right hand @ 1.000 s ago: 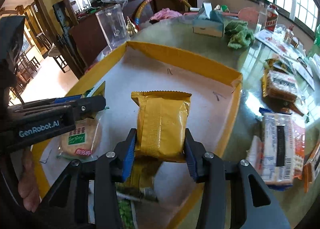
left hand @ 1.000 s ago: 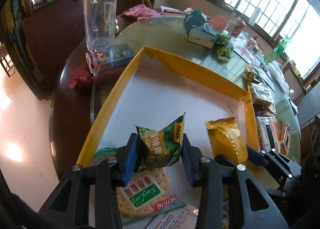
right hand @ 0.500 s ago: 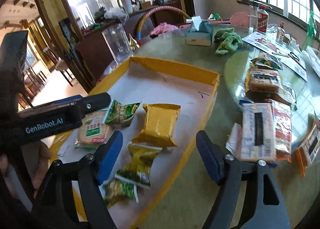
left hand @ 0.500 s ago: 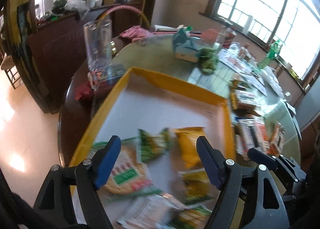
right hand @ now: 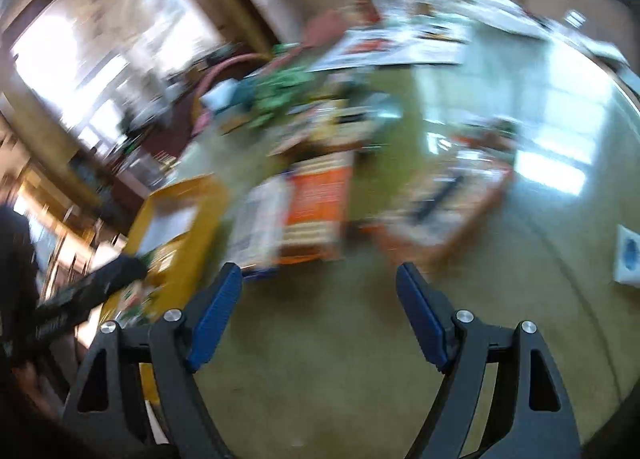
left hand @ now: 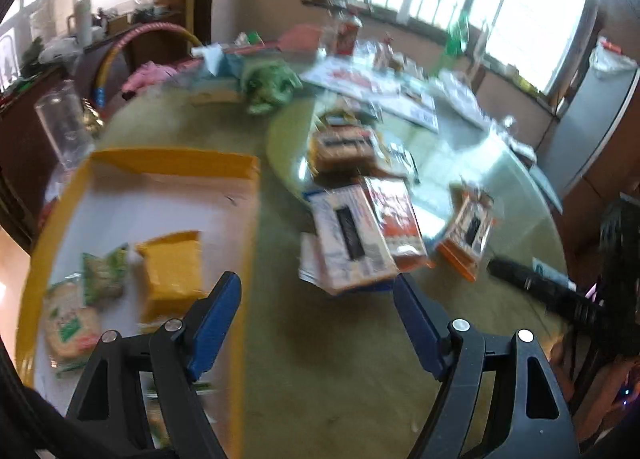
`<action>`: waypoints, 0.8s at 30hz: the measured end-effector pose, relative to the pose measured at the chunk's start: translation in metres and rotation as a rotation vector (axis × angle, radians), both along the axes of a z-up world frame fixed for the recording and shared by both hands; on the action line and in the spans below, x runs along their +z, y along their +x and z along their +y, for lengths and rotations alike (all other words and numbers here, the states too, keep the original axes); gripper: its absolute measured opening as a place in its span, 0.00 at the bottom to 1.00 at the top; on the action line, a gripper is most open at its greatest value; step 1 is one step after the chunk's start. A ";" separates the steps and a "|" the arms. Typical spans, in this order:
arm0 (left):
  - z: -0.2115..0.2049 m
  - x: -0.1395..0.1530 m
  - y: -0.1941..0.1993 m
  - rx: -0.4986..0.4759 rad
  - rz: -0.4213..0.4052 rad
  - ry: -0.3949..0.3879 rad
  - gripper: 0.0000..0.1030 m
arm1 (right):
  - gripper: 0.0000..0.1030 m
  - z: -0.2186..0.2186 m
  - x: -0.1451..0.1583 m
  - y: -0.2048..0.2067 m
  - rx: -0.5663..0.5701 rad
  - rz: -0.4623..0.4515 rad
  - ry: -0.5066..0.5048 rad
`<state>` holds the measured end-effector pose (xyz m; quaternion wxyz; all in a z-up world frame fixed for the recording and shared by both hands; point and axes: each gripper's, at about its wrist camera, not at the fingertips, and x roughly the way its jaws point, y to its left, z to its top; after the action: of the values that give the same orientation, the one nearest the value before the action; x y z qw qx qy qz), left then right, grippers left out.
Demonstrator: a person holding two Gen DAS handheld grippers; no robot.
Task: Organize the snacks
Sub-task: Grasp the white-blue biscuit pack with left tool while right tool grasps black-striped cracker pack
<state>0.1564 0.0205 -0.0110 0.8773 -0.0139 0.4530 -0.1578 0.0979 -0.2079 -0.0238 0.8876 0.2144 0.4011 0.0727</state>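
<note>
A yellow-walled tray (left hand: 176,161) on the left holds a gold packet (left hand: 172,267), a green packet (left hand: 105,273) and a round cracker pack (left hand: 70,325). My left gripper (left hand: 318,299) is open and empty above the table, right of the tray. Loose snacks lie ahead of it: a white and blue pack (left hand: 348,239), a red pack (left hand: 396,221) and an orange pack (left hand: 468,231). My right gripper (right hand: 320,287) is open and empty over the table, with the blurred white (right hand: 260,223) and orange (right hand: 316,207) packs ahead. The tray (right hand: 188,219) is at its left.
A clear jug (left hand: 64,123) stands beyond the tray. A tissue box (left hand: 224,63), a green cloth (left hand: 270,85), bottles and papers lie at the table's far side. More snack packs (left hand: 344,143) sit mid-table. A white card (right hand: 628,255) lies at the right. The right wrist view is heavily blurred.
Both grippers let go of their packets in the tray, opened wide, and swung right away from the tray toward the loose snacks on the table.
</note>
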 end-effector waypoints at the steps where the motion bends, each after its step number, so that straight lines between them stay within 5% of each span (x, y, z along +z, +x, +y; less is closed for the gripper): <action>1: -0.007 -0.004 0.004 -0.011 0.017 0.002 0.76 | 0.78 -0.014 -0.003 0.003 -0.028 0.018 0.007; 7: -0.027 -0.016 0.022 -0.025 0.073 0.035 0.76 | 0.78 -0.060 -0.022 0.033 -0.138 0.111 0.042; 13: -0.018 -0.016 0.027 -0.005 0.080 0.005 0.76 | 0.78 -0.061 -0.035 0.066 -0.169 0.183 0.080; 21: -0.018 -0.023 0.043 0.017 0.114 0.007 0.76 | 0.79 -0.035 -0.033 0.096 -0.225 0.191 -0.136; 24: -0.032 -0.029 0.050 -0.014 0.138 0.019 0.76 | 0.68 -0.024 -0.035 0.090 -0.182 0.178 -0.254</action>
<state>0.2065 -0.0117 -0.0397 0.8429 -0.0134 0.5141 -0.1581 0.1876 -0.2320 -0.0585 0.8715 0.1417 0.4629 -0.0785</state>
